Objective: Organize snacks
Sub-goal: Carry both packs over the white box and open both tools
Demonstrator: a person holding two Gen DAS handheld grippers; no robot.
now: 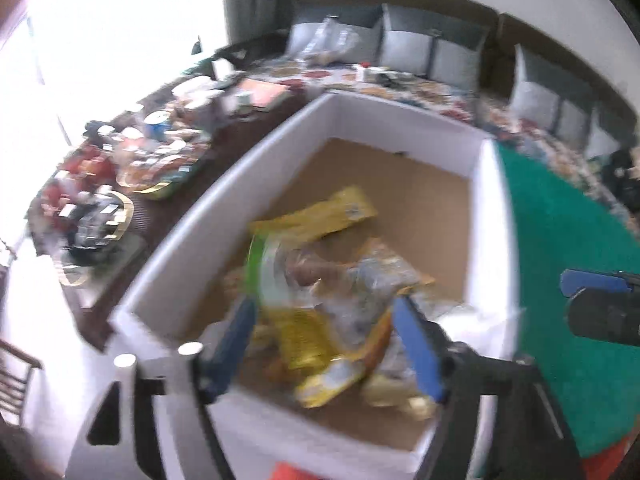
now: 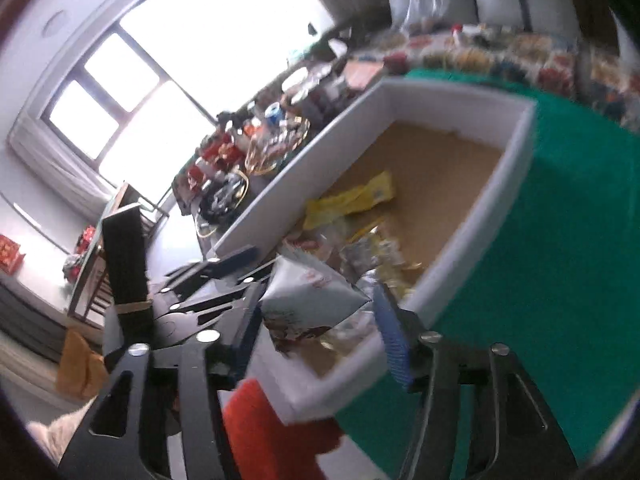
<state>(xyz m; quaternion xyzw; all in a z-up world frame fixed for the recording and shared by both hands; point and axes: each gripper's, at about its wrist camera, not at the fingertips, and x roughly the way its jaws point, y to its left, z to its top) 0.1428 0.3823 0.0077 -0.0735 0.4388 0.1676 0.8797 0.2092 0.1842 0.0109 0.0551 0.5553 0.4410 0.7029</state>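
A white box (image 1: 400,120) with a brown bottom stands on a green mat (image 1: 560,240). Yellow and clear snack packets (image 1: 344,208) lie heaped at its near end. My left gripper (image 1: 324,312) hangs over that heap, jaws wide apart and open. A clear packet with a green edge (image 1: 276,268) sits just past its tips, blurred. In the right wrist view my right gripper (image 2: 318,296) is over the box's (image 2: 460,92) near corner. A white packet (image 2: 312,300) hangs loose between its fingers, with a gap on the right side. The left gripper (image 2: 224,264) shows beside it.
A low dark table (image 1: 152,160) left of the box is crowded with trays of snacks and cans. A sofa with grey cushions (image 1: 420,52) and a floral cover runs behind. Something red (image 2: 272,432) lies under the box's near corner. The right gripper (image 1: 600,300) pokes in at the right edge.
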